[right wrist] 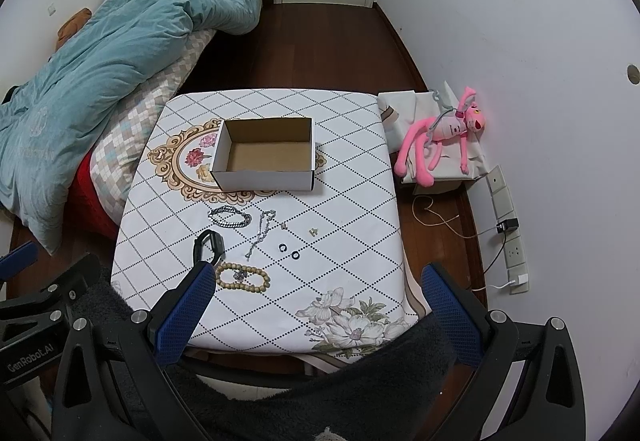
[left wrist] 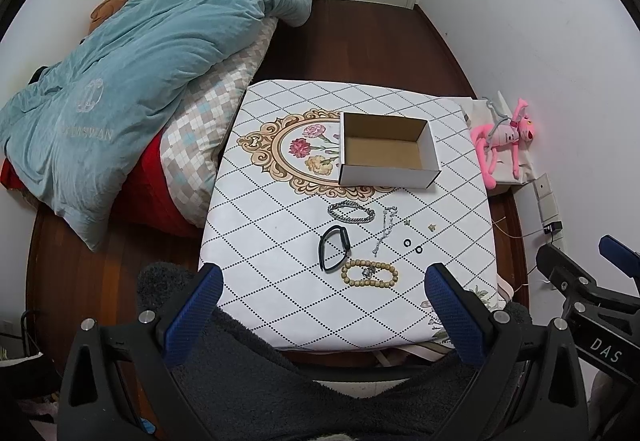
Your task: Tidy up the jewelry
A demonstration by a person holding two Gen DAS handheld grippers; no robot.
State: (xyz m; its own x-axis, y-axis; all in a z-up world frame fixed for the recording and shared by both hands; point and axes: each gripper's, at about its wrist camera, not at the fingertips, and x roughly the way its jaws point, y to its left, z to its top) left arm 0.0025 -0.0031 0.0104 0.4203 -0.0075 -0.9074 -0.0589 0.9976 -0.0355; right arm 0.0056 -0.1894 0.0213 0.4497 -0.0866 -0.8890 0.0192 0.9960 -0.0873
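Small bedroom: dark wood floor, bed with rumpled teal duvet [left wrist: 132,81] at left, pink plush toy [right wrist: 444,137] against the right wall. Centre: square table [left wrist: 280,301] under a white diamond-pattern cloth with floral medallion.

Container: open white cardboard box with brown interior [left wrist: 386,149] at far centre of the table. Empty; no jewelry inside.

Jewelry, all laid loose on the cloth near of the box:
- silver chain-link bracelet [left wrist: 351,212], closest to the box;
- black band bracelet [left wrist: 335,248], near of it;
- tan wooden-bead bracelet [left wrist: 370,273], nearest the table edge, with a small metallic piece inside its loop;
- thin silver chain [left wrist: 385,230], right of centre;
- two small black rings [left wrist: 413,246], further right;
- two tiny charm-like pieces beyond, too small to identify.

Left gripper [left wrist: 324,295]: jaws wide open, holding nothing, raised above the near table edge. Right gripper [right wrist: 316,291]: jaws likewise wide open and empty, left fingertip overlapping the black band in its own view.

Step in hand, judged: start of sorting, nothing yet transferred. Next move calls for descent onto one piece, probably the bead bracelet, a closing pinch across its strand, then carry to the far box. Thin chain and rings likely to need a flat, precise pinch.
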